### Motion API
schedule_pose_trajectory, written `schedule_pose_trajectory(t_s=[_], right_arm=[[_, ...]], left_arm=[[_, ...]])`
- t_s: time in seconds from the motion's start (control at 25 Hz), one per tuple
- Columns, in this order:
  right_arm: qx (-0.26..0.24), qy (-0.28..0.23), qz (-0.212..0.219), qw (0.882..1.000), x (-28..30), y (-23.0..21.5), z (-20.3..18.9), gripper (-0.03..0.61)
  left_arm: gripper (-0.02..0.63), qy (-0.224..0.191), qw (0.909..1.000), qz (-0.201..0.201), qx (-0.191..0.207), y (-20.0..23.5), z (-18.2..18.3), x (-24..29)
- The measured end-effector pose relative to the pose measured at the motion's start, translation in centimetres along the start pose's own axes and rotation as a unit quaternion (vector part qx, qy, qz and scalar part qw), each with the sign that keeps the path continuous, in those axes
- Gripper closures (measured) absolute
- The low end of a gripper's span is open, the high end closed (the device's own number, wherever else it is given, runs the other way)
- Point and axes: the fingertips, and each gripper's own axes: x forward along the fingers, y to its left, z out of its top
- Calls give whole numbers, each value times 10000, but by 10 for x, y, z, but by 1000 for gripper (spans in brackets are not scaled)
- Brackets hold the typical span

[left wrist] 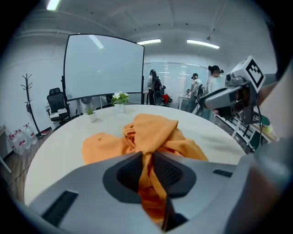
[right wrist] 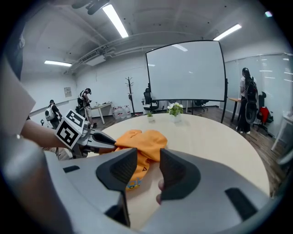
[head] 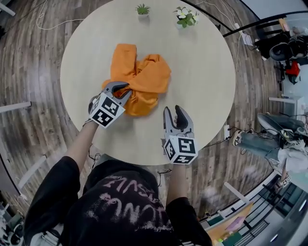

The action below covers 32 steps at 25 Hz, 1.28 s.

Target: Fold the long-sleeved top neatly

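Left of centre on the round bench (head: 207, 86), in the head view, the orange long-sleeved top (head: 142, 77) lies in a crumpled, twisted heap, with no sleeve or hem laid out flat. The left tongs (head: 122, 89) sit at its near-left edge with cloth in them. The right tongs (head: 175, 117) hang over bare bench just near-right of the heap, apart from it. Two small potted plants (head: 143, 9) stand at the far edge, well apart from the work.

The left gripper view shows the left tongs (left wrist: 147, 157) drawn narrow, with a bunched strand of the top (left wrist: 155, 132) pinched between the pads. The rest of the garment is heaped just beyond on the bench (left wrist: 59, 151). The right tongs (left wrist: 210, 98) show at the right, clear of the cloth.

In the right gripper view the right tongs (right wrist: 149, 157) stand moderately wide with nothing between them. The top (right wrist: 142, 141) shows through the gap, farther along the bench (right wrist: 215, 141), and the left tongs (right wrist: 107, 142) grip it from the left.

I judge this to be the opening step: taking hold of the heap so it can be untangled and spread. No fold has been made yet. The next move calls for the right tongs to reach in and close on a second edge, well apart from the left grip. Both can then draw the cloth out flat without tightening the twist.
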Motion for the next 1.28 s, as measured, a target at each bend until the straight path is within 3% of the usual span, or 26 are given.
schedule_pose_trajectory(t_s=[0.12,0.48,0.68,1.04,1.28], right_arm=[[-82,105,118,9998,18,6,-6,416],[-409,127,537,9976,34,30,-2,393],[-281,42,580,9979,17,21,-3,391],[67,-37,123,9999,-41,-42,-21,391],[282,-29,-294,9992,-91,-89,-48,391]], left_arm=[[572,-11,10000,-97,6,3,3,4],[581,-285,9983,-127,501,-23,36,-13],[581,-352,9961,-251,769,-58,59,-10],[581,-312,9873,-816,1330,-152,84,21],[581,-295,9740,-1431,1732,-235,92,46]])
